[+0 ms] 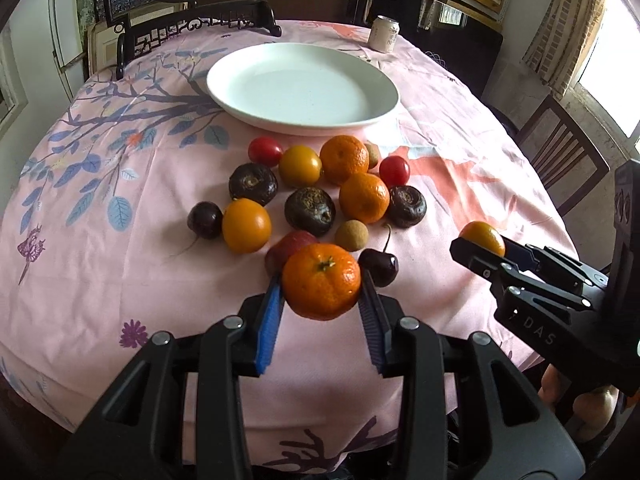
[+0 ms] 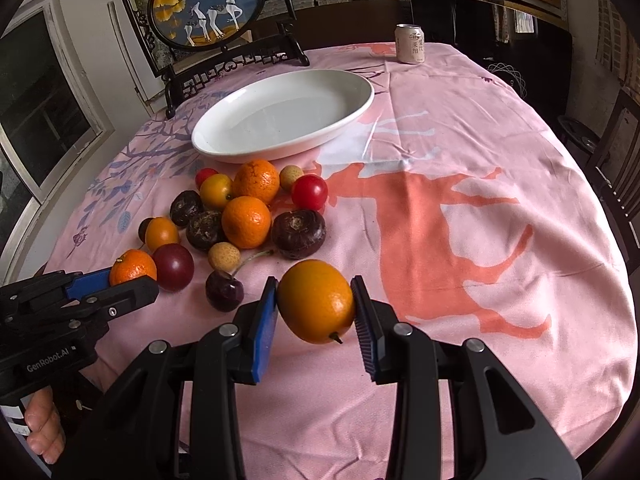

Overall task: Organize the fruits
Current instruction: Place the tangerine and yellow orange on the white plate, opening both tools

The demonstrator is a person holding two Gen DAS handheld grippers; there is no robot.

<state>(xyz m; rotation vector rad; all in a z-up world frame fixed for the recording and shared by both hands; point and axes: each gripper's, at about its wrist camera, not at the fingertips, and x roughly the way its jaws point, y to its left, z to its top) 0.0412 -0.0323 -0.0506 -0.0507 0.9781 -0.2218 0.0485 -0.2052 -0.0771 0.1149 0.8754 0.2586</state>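
— Pink cloth on the tabletop [image 2: 460, 240]; how far along?

— Barely begun. Nearest, the left claw [image 1: 322, 292] pinches a mandarin [image 1: 321, 281], the right claw [image 2: 316, 308] pinches a yellow-orange fruit [image 2: 316, 301], both off the cloth.

— Beyond them?

— A heap of fruit [image 1: 312, 196] waits mid-table. Farther back, the white plate [image 1: 360, 118] holds nothing.

A drink can [image 2: 409, 44] stands beyond the framed deer screen [image 2: 208, 4].
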